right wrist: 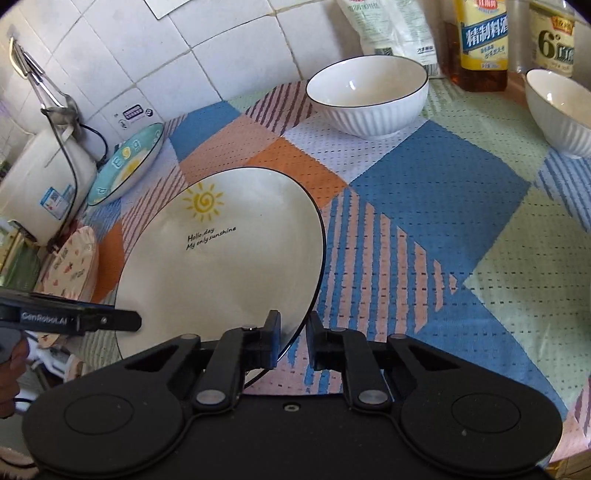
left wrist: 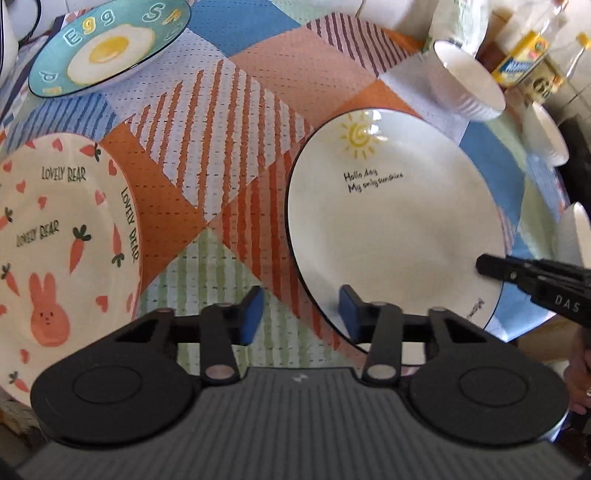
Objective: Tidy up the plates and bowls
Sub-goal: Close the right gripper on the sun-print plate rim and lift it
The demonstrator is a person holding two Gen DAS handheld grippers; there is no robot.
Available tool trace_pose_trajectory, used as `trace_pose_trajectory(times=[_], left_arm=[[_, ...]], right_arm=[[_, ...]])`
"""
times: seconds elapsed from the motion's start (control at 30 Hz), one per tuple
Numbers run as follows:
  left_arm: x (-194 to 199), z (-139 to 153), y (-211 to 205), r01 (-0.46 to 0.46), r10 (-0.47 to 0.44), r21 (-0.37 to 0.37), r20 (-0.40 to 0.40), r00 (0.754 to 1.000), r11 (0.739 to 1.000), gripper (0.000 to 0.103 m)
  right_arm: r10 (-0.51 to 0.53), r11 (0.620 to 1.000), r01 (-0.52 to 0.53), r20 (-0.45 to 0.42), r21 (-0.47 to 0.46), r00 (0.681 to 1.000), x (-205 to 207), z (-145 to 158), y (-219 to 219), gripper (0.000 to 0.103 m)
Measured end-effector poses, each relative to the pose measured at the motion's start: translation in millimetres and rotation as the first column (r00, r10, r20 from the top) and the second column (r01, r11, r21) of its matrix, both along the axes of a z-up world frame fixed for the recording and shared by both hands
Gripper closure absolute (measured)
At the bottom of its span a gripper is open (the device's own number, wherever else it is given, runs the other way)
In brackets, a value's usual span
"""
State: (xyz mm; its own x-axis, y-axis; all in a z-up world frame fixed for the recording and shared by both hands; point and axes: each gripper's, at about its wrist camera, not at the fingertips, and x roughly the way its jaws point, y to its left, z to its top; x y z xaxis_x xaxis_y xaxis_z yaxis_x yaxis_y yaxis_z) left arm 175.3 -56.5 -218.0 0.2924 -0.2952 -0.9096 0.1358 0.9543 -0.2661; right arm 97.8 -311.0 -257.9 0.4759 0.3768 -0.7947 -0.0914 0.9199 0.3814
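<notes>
The right gripper straddles, unclenched, the white round sun-printed plate's near rim; left gripper released beside it on patchwork tablecloth

A table covered by a patchwork tablecloth in blue, orange, pale green and striped squares stands against a wall of white tiles. A white appliance sits at the left by the wall, metal tongs hanging above it. Bottles of yellow liquid and a white bag line the back edge. Daylight falls softly across the cloth.
</notes>
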Motion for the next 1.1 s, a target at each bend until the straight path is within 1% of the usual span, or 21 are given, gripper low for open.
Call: trace_pose_trajectory(times=[0.07,0.13,0.17,0.23,0.33,0.4,0.5,0.57,0.63,0.73,0.87,0.93,1.03,1.07,1.1], left_arm=[[1,-2,0,0.002,-0.002,-0.018,0.005,1.000,1.000,0.071],[2,-5,-1,-0.008,0.008,-0.038,0.006,1.000,0.999,0.079],[4,-6,-2,-0.015,0.015,-0.052,0.000,1.000,0.999,0.081],[6,-9,-3,-0.043,0.043,-0.067,-0.003,0.999,0.997,0.081],[6,-7,-7,-0.081,0.080,-0.055,-0.006,0.997,0.995,0.081],[6,-3,-10,-0.066,0.067,-0.024,0.004,0.998,0.997,0.081],[5,11,-11,-0.040,0.040,-0.014,0.011,0.999,0.999,0.081],[3,21,-13,-0.009,0.008,0.015,0.047,0.999,1.000,0.081],[5,28,-11,-0.020,0.018,0.024,0.072,0.997,1.000,0.081],[19,37,-3,-0.053,0.052,0.017,0.075,0.996,0.998,0.081],[46,48,10,-0.075,0.071,0.032,0.111,0.991,0.997,0.081],[61,53,16,-0.073,0.067,0.045,0.125,0.990,0.996,0.081],[84,56,16,-0.047,0.032,0.096,0.146,0.989,0.994,0.081],[91,56,16,-0.040,0.023,0.111,0.146,0.989,0.993,0.081],[99,56,17,-0.041,0.025,0.111,0.138,0.990,0.993,0.081]], right_arm=[[0.011,0.999,-0.010,-0.013,0.039,1.000,3,-4,-6,0.085],[0.020,0.998,-0.019,-0.024,0.065,1.000,8,-9,-8,0.084],[0.025,0.997,-0.023,-0.022,0.075,0.999,11,-11,-8,0.084],[0.025,0.994,-0.023,-0.017,0.104,1.000,14,-15,-12,0.084],[0.049,0.991,-0.046,-0.021,0.129,0.999,18,-16,-16,0.085],[0.082,0.989,-0.080,-0.006,0.122,0.997,16,-13,-14,0.084],[0.115,0.983,-0.113,-0.005,0.141,0.993,16,-5,-18,0.083],[0.153,0.978,-0.153,0.015,0.139,0.988,15,1,-17,0.082],[0.173,0.974,-0.178,0.044,0.138,0.984,18,6,-16,0.082],[0.183,0.971,-0.193,0.084,0.141,0.980,29,13,-10,0.081],[0.203,0.967,-0.222,0.151,0.126,0.967,50,21,4,0.080],[0.215,0.962,-0.239,0.169,0.134,0.962,64,20,9,0.079],[0.211,0.962,-0.236,0.177,0.139,0.961,82,15,17,0.079],[0.218,0.961,-0.244,0.180,0.134,0.959,87,14,20,0.078],[0.217,0.960,-0.243,0.178,0.137,0.960,93,13,21,0.078]])
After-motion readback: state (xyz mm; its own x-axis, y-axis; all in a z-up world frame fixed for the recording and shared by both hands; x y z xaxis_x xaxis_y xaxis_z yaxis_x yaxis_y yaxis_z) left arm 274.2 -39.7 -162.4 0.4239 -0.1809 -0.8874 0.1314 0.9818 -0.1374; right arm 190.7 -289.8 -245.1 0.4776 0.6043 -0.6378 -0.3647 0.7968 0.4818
